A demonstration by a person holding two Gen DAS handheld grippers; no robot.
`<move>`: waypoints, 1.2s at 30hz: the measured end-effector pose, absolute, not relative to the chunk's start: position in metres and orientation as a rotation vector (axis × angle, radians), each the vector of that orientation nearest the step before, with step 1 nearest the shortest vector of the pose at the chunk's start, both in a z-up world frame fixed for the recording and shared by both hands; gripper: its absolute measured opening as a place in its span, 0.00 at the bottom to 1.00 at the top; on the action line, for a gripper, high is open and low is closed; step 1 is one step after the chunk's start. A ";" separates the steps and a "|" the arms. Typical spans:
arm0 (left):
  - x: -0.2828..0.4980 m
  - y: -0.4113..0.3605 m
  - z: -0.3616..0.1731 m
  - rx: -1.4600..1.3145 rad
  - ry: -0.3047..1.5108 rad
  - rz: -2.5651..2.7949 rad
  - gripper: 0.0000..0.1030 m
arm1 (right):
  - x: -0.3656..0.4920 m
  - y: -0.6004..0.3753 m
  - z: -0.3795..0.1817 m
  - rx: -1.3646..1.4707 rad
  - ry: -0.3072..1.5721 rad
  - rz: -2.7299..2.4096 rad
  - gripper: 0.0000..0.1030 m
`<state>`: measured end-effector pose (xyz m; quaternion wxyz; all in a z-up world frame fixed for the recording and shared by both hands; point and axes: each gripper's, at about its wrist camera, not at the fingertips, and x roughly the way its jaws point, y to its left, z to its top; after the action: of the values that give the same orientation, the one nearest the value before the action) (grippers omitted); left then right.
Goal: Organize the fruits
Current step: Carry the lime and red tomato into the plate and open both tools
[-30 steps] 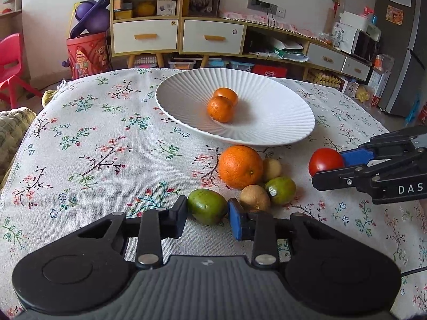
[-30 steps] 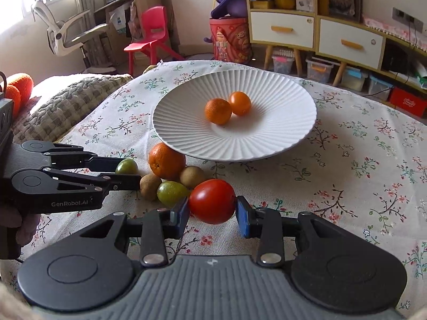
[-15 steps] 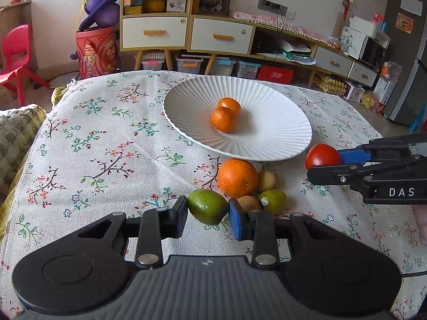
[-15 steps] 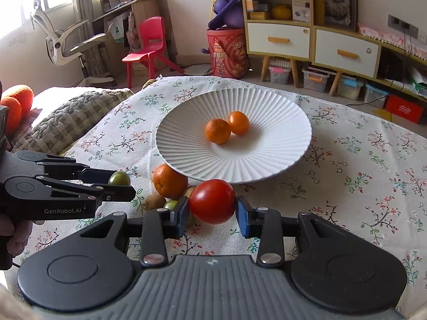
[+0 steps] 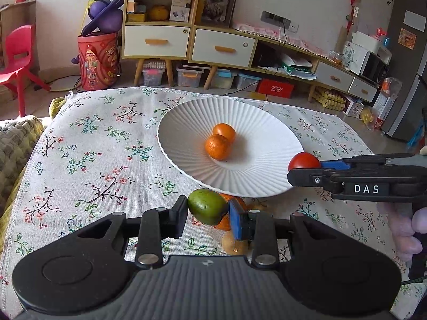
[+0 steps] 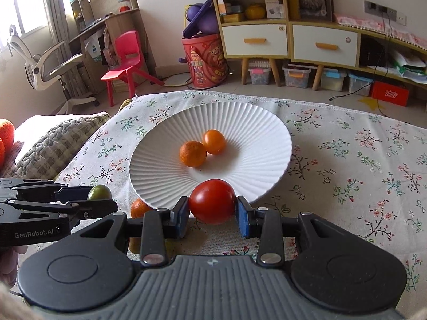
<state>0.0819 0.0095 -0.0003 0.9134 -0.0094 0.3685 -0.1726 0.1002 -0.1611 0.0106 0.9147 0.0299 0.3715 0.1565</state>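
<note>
My left gripper (image 5: 208, 212) is shut on a green fruit (image 5: 207, 206), held above the cloth just short of the near rim of the white ribbed plate (image 5: 186, 122). My right gripper (image 6: 212, 212) is shut on a red tomato (image 6: 212, 201) at the plate's (image 6: 253, 125) near edge. Two small oranges (image 5: 218, 141) lie in the plate's middle. A large orange (image 5: 226, 222) and a brown kiwi-like fruit (image 5: 234, 244) rest on the cloth, partly hidden behind my left fingers. In the left wrist view the right gripper (image 5: 304, 166) shows with the tomato (image 5: 303, 160).
The table wears a floral cloth (image 5: 93, 146). A knitted cushion (image 6: 53, 138) lies off its left edge. Behind stand a red child's chair (image 6: 125, 61), a red bin (image 5: 98, 61) and a low cabinet with drawers (image 5: 186, 42). A person's fingers (image 5: 415, 229) hold the right gripper.
Both grippers rose with their fruit and came closer to the plate's near rim. The green fruit has left the cloth; the large orange and the brown fruit stayed behind on it.
</note>
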 end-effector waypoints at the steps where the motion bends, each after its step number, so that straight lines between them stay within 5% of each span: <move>1: 0.084 0.009 0.001 -0.018 0.755 -0.352 0.17 | 0.103 -0.160 0.012 0.055 0.758 0.323 0.33; 36: 0.148 -0.035 -0.027 -0.003 0.759 -0.415 0.16 | 0.159 -0.172 -0.007 0.002 0.764 0.410 0.33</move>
<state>0.1483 -0.0347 -0.0266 0.9079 -0.0016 0.3677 -0.2011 0.1595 -0.1723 -0.0070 0.9075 0.0010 0.3702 0.1984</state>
